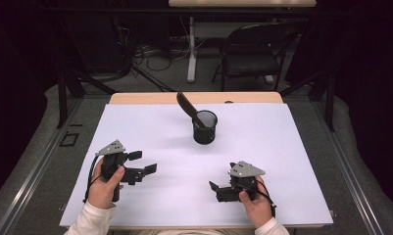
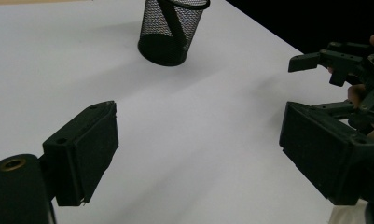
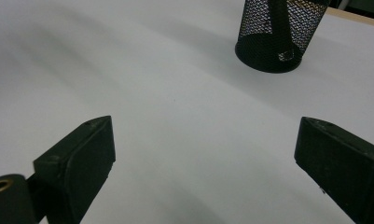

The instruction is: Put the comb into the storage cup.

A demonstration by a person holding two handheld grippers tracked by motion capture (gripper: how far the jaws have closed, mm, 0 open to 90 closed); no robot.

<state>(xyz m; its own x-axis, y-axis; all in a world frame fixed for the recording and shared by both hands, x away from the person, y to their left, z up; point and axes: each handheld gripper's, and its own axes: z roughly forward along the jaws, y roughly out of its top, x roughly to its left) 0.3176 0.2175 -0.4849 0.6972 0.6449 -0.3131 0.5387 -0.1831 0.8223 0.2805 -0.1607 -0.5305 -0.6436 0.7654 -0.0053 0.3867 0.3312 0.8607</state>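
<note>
A black wire-mesh cup (image 1: 205, 127) stands upright on the white sheet (image 1: 282, 147) that covers the counter, toward the far middle of it. A dark, flat-bladed utensil (image 1: 187, 107) leans inside the cup, its broad end sticking up and out over the rim toward the far left; through the mesh in the right claw's own view the shaft (image 3: 279, 23) can be seen running down to the cup's floor.

Nearer the person, the left claw (image 1: 142, 162) is held in the left hand (image 1: 106, 183) above the near-left part of the sheet, its jaws spread wide with nothing between them; they point roughly toward the middle of the counter. The right claw (image 1: 214, 188) sits in the right hand (image 1: 255, 203) at the near right, low over the sheet and pointing toward the left one. Its jaws too stand wide apart and grip nothing, with only bare white sheet showing between them.

Both claws are well apart from the cup, and well apart from each other. From the left claw's view the cup (image 2: 171, 29) is ahead and the right claw (image 2: 315, 60) off to the side
</note>
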